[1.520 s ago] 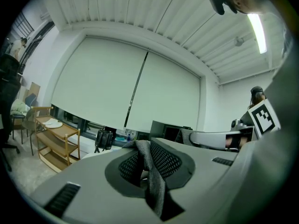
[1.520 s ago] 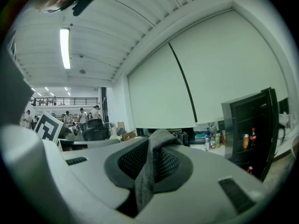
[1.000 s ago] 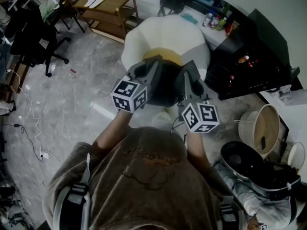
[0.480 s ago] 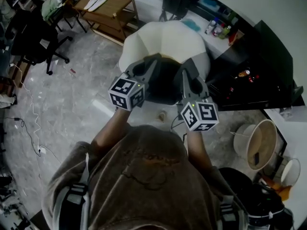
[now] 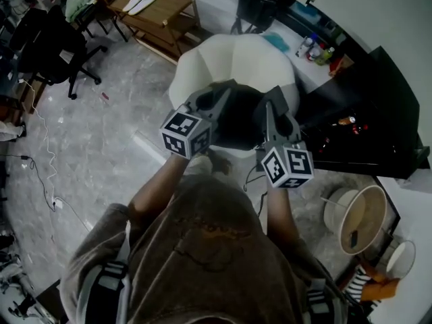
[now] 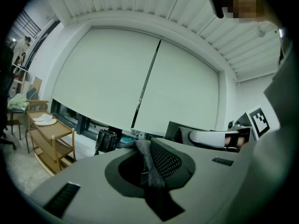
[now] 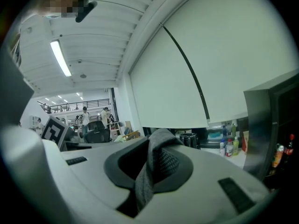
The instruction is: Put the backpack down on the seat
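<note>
Head view: backpack point(image 5: 236, 117) at white seat point(image 5: 229, 59), grey marbled floor point(image 5: 101, 147), wooden shelf point(image 5: 169, 7) beyond.

Dim head view, fisheye edges (dark vignette)

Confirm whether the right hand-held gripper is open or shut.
Shut. The right gripper view shows the right hand-held gripper with its jaws pinching the grey backpack strap, which bulges out above them.

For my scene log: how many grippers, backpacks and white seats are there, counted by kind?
backpack: 1
white seat: 1
grippers: 2, the left gripper and the right gripper, each shut on a backpack strap
Total: 4
</note>
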### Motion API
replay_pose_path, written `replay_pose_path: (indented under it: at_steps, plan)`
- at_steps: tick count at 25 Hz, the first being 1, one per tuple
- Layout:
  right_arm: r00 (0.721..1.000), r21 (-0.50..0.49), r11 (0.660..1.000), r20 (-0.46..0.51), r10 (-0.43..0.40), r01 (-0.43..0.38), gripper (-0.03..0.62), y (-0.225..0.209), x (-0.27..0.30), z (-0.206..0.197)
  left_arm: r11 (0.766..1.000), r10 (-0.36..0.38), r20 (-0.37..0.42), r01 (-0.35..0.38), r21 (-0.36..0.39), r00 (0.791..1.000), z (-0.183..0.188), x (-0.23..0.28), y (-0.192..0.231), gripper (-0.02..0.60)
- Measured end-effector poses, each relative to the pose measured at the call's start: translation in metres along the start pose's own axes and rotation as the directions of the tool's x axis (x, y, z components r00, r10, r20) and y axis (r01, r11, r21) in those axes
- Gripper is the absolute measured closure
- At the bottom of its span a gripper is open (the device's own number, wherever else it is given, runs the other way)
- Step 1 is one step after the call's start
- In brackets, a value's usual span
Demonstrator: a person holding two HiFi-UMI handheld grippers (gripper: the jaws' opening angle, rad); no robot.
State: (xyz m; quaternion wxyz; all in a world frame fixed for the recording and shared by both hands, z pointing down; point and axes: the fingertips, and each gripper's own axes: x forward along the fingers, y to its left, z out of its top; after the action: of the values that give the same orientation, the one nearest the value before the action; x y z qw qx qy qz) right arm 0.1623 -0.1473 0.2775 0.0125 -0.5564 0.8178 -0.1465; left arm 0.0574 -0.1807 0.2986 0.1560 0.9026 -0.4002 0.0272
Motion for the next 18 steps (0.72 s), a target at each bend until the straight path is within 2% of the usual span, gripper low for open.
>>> replay_pose_path:
  at_steps: [8, 13, 18]
  plan:
    - [0.999, 0.015, 0.999, 0.029, -0.031, 0.03, 0.563, -0.024, 0.027, 0.003, 0.998, -0.054, -0.019, 0.055, 0.022, 0.998, 0.007, 0.035, 0.017, 0.546]
    - [0.997, 0.028, 0.997, 0.019, -0.071, 0.07, 0.565, -0.041, 0.049, -0.001, 0.997, -0.08, -0.056, 0.081, 0.005, 0.995, 0.0, 0.06, 0.034, 0.546]
    - [0.996, 0.032, 0.995, 0.021, -0.09, 0.09, 0.564, -0.05, 0.078, -0.008, 0.996, -0.085, -0.054, 0.085, -0.007, 0.995, -0.001, 0.084, 0.062, 0.546]
